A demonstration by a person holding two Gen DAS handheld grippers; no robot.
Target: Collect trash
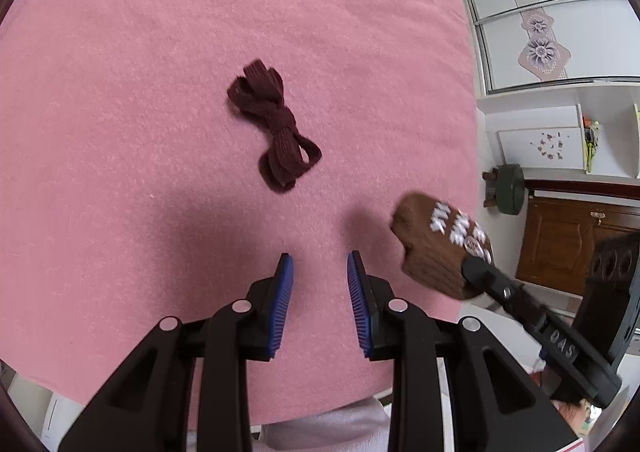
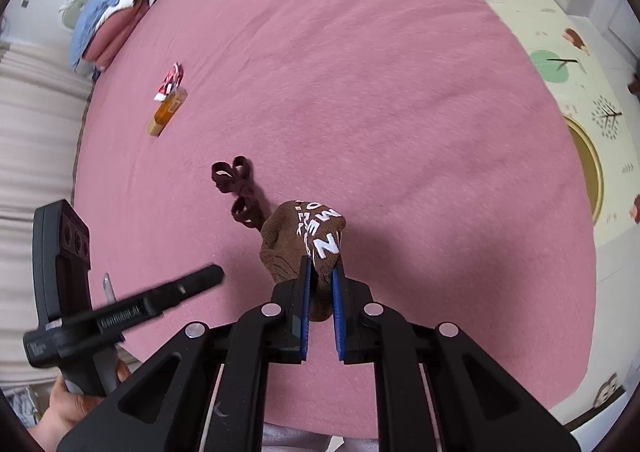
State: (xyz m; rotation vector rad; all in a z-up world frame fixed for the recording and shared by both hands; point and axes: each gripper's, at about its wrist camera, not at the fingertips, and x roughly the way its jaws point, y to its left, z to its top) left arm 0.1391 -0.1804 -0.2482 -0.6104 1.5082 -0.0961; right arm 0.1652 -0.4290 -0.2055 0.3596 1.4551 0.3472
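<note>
The sock [image 2: 304, 248] is brown with white letters on it, and the right claw [image 2: 320, 292] has it. The blue pads are squeezed tight on the sock's near end. The rest of the sock sticks up past the tips, off the pink blanket [image 2: 380, 92].

The left claw [image 1: 320, 292] is just to the left of it. It is open a little way and there is nothing between its pads. It hangs over bare blanket, near the close edge of the bed.

A bit farther out lies a dark red lace [image 1: 274, 130], tied up in a bundle. It sits flat on the blanket, just past the sock and a little to the left.

Much farther away, on the left side, lies a small orange bottle [image 2: 167, 112]. A crumpled red and white wrapper [image 2: 171, 79] touches its far end. Pillows [image 2: 108, 12] are piled at the far left corner.

I think the step in hand is carrying the sock away to wherever the trash goes. No bin shows in either view, so I cannot tell where that is. The next move calls for a firm grip so the sock does not slip out. After that, the empty left claw could go for the lace, and it would need to open wider to fit around the bundle.
</note>
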